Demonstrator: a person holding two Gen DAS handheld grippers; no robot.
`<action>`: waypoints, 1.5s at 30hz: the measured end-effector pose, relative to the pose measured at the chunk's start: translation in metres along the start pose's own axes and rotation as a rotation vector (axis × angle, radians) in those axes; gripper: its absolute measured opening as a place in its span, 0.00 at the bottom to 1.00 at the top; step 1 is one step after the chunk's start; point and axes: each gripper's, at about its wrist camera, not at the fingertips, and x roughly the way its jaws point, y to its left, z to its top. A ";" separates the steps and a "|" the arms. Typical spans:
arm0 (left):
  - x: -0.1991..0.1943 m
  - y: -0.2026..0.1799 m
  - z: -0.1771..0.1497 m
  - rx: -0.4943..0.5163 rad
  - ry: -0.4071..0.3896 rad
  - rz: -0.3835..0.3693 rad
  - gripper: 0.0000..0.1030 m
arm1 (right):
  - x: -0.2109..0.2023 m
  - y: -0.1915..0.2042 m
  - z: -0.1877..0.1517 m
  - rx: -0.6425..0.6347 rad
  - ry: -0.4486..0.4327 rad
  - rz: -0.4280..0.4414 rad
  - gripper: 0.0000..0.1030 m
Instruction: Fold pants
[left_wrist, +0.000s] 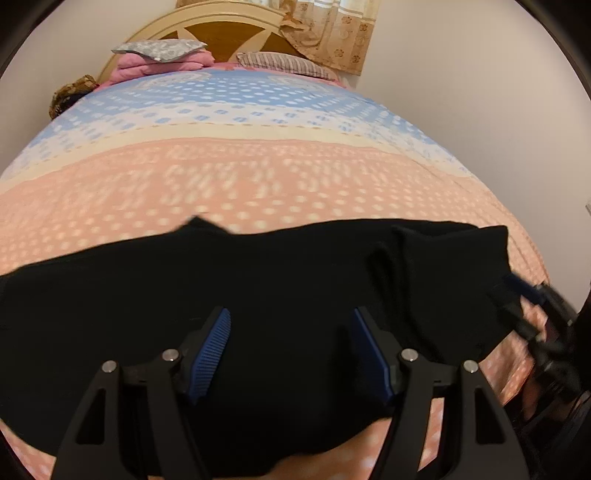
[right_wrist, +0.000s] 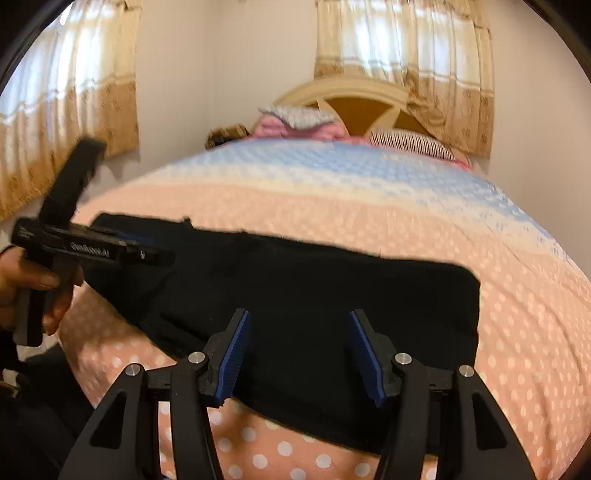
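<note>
Black pants (left_wrist: 258, 295) lie flat across the near part of the bed, folded into a long band; they also show in the right wrist view (right_wrist: 314, 295). My left gripper (left_wrist: 291, 321) is open and empty, just above the middle of the pants. My right gripper (right_wrist: 299, 325) is open and empty over the pants' right part, near their square end (right_wrist: 469, 302). The right gripper shows blurred at the pants' right end in the left wrist view (left_wrist: 532, 306). The left gripper shows in a hand at the pants' left end in the right wrist view (right_wrist: 147, 254).
The bed has a pink polka-dot and blue spread (left_wrist: 258, 177). Pillows and a pink folded blanket (left_wrist: 162, 61) lie by the cream headboard (right_wrist: 354, 96). Curtains (right_wrist: 406, 55) hang behind. A wall (left_wrist: 480, 92) runs along the bed's right side.
</note>
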 end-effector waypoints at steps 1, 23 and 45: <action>-0.003 0.007 -0.001 0.002 -0.004 0.018 0.68 | -0.004 0.000 0.002 0.004 -0.025 0.002 0.55; -0.057 0.229 -0.048 -0.322 -0.059 0.237 0.69 | -0.009 -0.005 0.000 0.071 -0.106 0.031 0.58; -0.073 0.205 -0.043 -0.285 -0.143 0.145 0.27 | -0.009 -0.007 -0.004 0.076 -0.104 0.022 0.58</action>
